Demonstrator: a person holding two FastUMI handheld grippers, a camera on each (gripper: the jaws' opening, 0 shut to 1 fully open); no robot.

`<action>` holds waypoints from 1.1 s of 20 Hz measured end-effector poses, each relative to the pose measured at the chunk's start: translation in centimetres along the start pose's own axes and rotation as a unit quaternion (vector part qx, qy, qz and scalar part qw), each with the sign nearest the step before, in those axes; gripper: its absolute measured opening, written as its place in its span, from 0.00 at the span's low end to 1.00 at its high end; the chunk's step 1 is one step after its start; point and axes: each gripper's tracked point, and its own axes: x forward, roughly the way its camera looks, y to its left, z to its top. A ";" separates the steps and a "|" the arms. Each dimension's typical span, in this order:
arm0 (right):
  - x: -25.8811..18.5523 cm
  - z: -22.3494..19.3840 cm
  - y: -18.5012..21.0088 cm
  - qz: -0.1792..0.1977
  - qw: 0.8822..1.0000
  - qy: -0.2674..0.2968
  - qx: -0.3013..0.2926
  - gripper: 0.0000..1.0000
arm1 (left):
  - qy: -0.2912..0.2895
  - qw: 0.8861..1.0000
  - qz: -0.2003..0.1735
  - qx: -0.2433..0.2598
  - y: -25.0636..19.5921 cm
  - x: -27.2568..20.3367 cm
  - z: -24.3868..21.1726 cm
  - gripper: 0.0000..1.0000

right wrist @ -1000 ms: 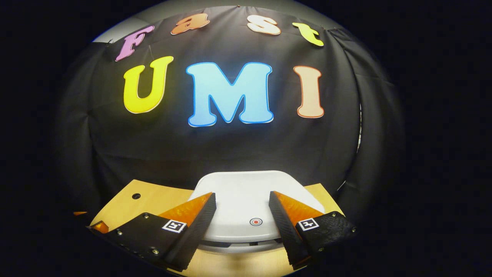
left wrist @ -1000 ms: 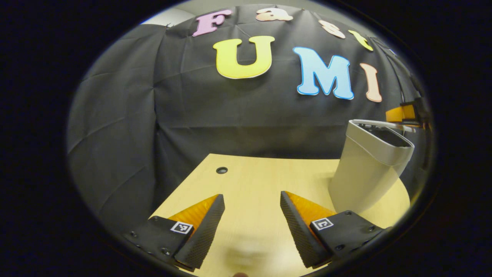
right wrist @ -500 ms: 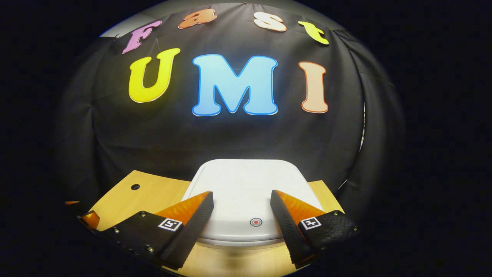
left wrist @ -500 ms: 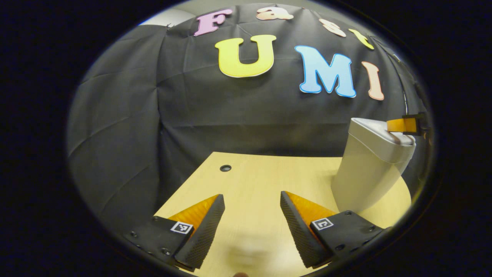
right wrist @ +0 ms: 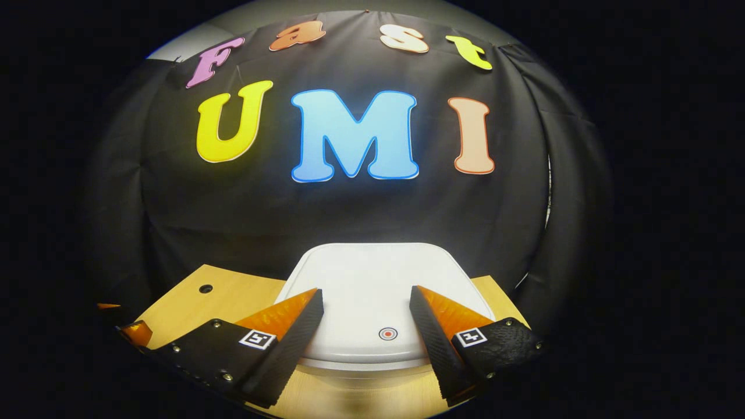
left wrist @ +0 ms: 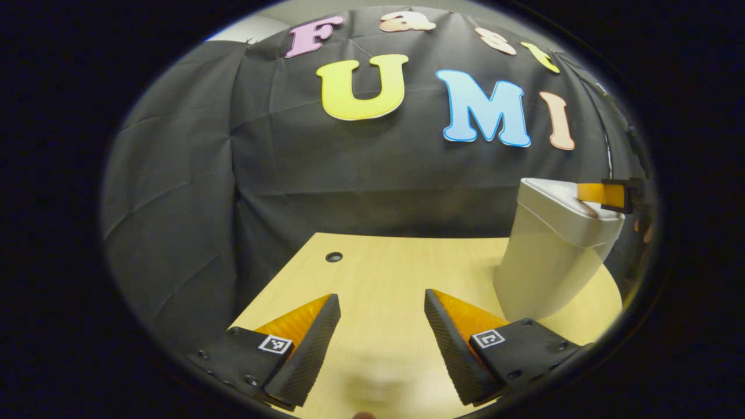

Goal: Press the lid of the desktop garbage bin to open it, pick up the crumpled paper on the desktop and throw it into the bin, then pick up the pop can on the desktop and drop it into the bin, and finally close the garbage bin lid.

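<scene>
Left tool [left wrist: 382,302] wide open, holding nothing, over the bare wooden counter [left wrist: 378,273]. Pale grey bin [left wrist: 547,262] at the counter's right, lid [right wrist: 372,291] shut, contents hidden. Right tool [right wrist: 365,298] wide open, empty, over the lid.

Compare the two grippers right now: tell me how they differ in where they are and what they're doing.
The left gripper hangs over bare desk, away from the garbage bin; the right gripper sits over the bin's closed lid. The left one's jaws frame only wood; the right one's jaws flank the lid's round button mark. Both are open and hold nothing.
</scene>
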 end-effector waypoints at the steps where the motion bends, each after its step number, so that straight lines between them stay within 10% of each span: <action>1: 0.0 -0.1 0.1 0.001 1.000 -0.003 0.000 0.96 | 0.000 1.000 -0.002 -0.001 -0.1 0.0 0.0 1.00; 22: -1.1 -0.8 0.1 0.005 0.997 -0.073 0.009 0.96 | -0.016 1.000 -0.017 0.005 -1.5 0.0 0.9 1.00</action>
